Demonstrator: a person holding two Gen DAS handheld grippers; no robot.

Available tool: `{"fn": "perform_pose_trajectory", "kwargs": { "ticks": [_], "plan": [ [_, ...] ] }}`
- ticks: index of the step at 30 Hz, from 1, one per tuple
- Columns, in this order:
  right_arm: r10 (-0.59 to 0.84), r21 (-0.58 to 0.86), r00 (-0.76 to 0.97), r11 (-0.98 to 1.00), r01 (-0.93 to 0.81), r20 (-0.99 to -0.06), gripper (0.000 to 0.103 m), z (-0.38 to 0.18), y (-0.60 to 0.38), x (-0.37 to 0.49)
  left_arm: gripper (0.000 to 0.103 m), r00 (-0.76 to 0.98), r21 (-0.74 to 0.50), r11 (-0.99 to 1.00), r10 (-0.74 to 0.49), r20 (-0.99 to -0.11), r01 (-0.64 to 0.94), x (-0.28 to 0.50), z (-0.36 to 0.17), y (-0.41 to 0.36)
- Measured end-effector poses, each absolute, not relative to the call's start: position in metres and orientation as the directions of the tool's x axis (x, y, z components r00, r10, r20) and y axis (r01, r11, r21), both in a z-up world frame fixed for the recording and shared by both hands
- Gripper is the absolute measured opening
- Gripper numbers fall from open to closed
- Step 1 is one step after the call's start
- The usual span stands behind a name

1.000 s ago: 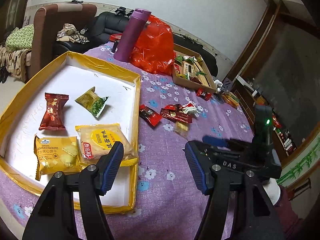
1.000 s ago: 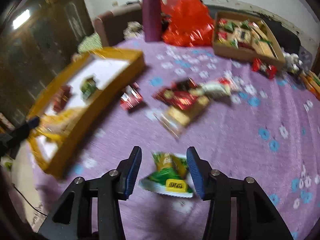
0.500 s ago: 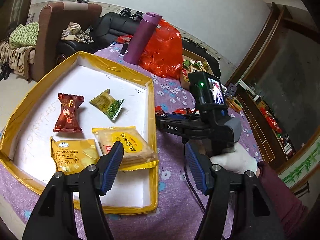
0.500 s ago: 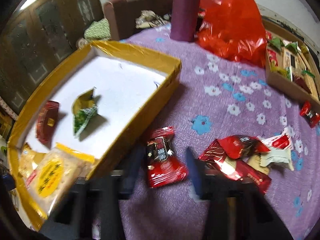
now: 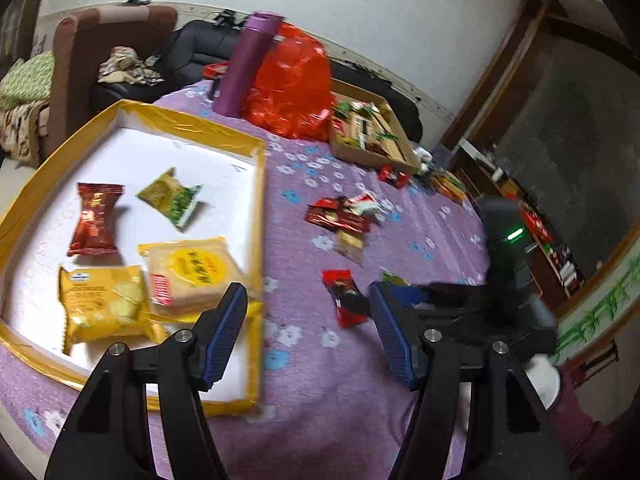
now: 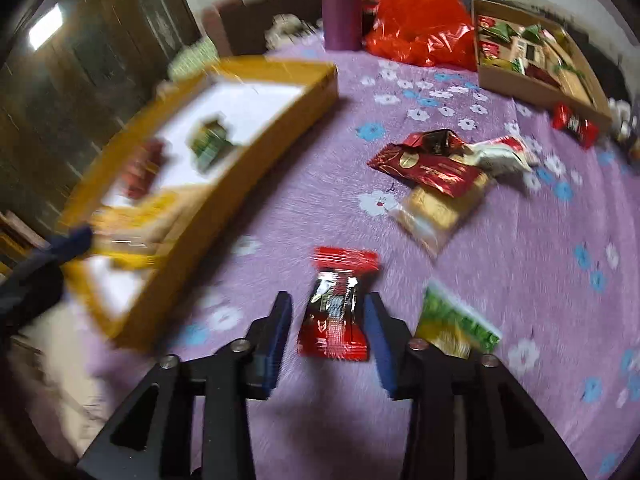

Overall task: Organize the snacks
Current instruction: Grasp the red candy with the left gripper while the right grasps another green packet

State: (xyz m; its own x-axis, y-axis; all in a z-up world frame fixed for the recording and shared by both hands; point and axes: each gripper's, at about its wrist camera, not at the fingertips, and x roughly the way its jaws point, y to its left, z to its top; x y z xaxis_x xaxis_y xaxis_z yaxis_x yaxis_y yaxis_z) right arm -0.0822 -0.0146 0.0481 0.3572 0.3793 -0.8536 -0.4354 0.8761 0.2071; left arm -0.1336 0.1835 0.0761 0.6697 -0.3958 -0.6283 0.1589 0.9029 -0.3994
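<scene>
A red snack packet [image 6: 336, 312] lies on the purple flowered cloth between the jaws of my right gripper [image 6: 326, 300]. The jaws are opening, and a gap shows beside the left pad. A green packet [image 6: 456, 328] lies just right of that gripper. My left gripper [image 5: 306, 292] hangs open over the near right corner of the yellow-rimmed tray [image 5: 260, 200], with nothing between its fingers. The tray holds a red candy [image 5: 96, 220], a green packet [image 5: 172, 196] and two yellow cracker packs [image 5: 100, 304].
A heap of red and gold packets [image 6: 432, 172] lies mid-table. At the back stand a purple bottle [image 6: 342, 4], a red plastic bag [image 6: 420, 20] and a cardboard box [image 6: 520, 84] of snacks, with a red candy [image 6: 574, 124] beside it. A gloved hand holds the right gripper.
The right gripper left the green packet, swung over to the red packet beside the tray and came back. The red packet now lies nearer, between its jaws. The left gripper stays open.
</scene>
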Motion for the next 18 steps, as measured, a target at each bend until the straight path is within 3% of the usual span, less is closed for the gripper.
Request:
{"fn": "perform_pose_trajectory", "kwargs": {
  "ticks": [5, 12, 16, 18],
  "plan": [
    [0.396, 0.238, 0.507, 0.906, -0.349, -0.765, 0.069, 0.077, -0.083, -0.095, 0.063, 0.639, -0.372, 0.907, -0.408, -0.652, 0.200, -0.134, 0.074, 0.158],
    [0.350, 0.240, 0.474, 0.930, -0.279, -0.808, 0.070, 0.050, -0.114, -0.082, 0.063, 0.579, -0.351, 0.909, -0.415, -0.701, 0.226, -0.128, 0.059, 0.126],
    [0.416, 0.321, 0.433, 0.905, -0.278, -0.799, 0.069, 0.042, -0.104, -0.069, 0.063, 0.550, -0.337, 0.912, -0.410, -0.727, 0.235, -0.126, 0.052, 0.113],
    [0.396, 0.292, 0.439, 0.913, -0.286, -0.807, 0.069, 0.040, -0.089, -0.066, 0.063, 0.542, -0.329, 0.914, -0.406, -0.736, 0.238, -0.124, 0.050, 0.109]
  ]
}}
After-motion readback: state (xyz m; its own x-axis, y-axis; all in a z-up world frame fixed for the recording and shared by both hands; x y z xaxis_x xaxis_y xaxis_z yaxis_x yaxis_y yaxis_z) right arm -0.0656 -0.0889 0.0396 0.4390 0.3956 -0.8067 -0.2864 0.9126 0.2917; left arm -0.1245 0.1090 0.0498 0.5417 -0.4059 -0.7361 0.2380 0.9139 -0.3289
